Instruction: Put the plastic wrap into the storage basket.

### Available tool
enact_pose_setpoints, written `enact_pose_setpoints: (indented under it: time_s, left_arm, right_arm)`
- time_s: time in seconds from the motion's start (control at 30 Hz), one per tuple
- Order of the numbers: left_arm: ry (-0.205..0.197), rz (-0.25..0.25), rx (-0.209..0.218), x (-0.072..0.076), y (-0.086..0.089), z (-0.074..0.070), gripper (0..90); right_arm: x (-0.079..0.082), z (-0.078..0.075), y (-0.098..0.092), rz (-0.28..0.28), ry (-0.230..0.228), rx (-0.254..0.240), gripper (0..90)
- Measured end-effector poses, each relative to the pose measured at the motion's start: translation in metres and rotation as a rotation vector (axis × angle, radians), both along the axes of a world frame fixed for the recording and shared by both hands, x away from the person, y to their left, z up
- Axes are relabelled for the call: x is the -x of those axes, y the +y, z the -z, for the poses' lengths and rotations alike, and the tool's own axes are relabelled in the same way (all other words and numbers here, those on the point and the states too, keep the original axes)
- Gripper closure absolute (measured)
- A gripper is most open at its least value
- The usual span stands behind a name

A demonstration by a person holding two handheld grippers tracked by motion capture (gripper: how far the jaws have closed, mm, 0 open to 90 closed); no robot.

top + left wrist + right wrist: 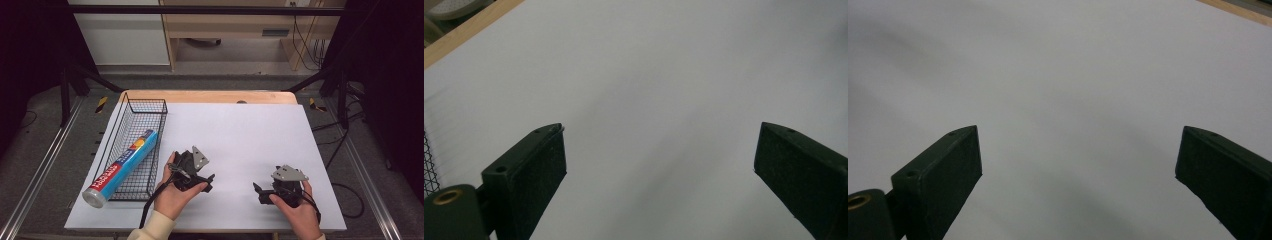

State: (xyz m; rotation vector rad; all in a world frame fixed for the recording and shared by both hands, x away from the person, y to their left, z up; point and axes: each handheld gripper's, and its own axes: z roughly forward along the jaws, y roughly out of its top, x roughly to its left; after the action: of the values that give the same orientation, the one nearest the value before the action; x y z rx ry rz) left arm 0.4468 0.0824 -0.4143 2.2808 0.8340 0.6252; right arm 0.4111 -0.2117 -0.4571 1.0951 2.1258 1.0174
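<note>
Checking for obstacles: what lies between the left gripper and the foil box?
Just the wire basket's near wall, seen in the high view; the foil box lies inside, beside the left gripper.

A: What do we have under everything?

B: We see a white sheet (240, 135) covering nearly the whole table, with a strip of wooden tabletop (210, 96) bare along the far edge.

A: And beyond that?

B: We make out a grey floor (240, 80), a light wooden desk (225, 25) at the back, and a white panel (125, 35) just to its left. Dark cables (306, 45) hang beside the desk's right leg.

A: We also spot yellow-and-black tape marks (101, 104) near the far corners.

B: Yes, and a metal rail (42, 167) runs along each side of the table. A black bar (200, 9) crosses overhead, and a black cable (351, 200) loops on the floor at right.
</note>
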Motion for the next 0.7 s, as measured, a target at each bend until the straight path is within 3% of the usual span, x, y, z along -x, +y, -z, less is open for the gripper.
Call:
enact_pose_setpoints:
  time_s: [0.4, 0.7]
  left_arm:
    - [0.001, -0.005, 0.021, -0.004, 0.003, 0.018, 6.7]
    - [-0.039, -0.021, 0.037, -0.006, 0.013, 0.029, 7.4]
  right_arm:
    - [0.000, 0.000, 0.000, -0.001, 0.000, 0.000, 5.1]
    - [0.000, 0.000, 0.000, -0.006, 0.006, 0.003, 4.9]
